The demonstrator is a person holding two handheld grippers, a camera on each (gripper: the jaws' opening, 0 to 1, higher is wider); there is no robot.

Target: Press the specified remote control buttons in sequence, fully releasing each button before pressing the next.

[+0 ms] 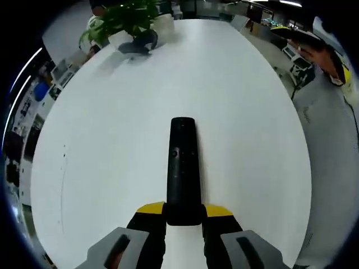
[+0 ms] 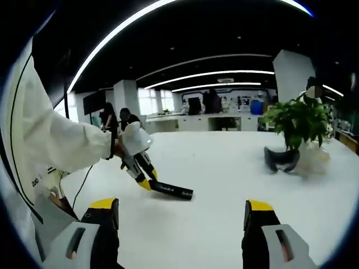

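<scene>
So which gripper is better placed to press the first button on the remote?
The right gripper, probably. Its tongs are open and free, facing the slim black plastic remote control on the white oval table. The left gripper is shut on the remote's near end, steadying it.

You're gripping the remote [image 1: 182,168] by its near end with your left gripper [image 1: 183,217], the yellow-tipped jaws pinching it from both sides. It's a slim black stick pointing straight away from you, button face up, with a small round button partway along. It's hovering or lying over a big white table [image 1: 112,168], hard to tell which from this angle. At the far end of the table a leafy green plant [image 1: 120,19] is sitting in a white pot, with a dark curved thing [image 1: 140,43] just beside it. Off the table's right edge a hand [image 1: 320,56] is showing against the grey floor.
</scene>
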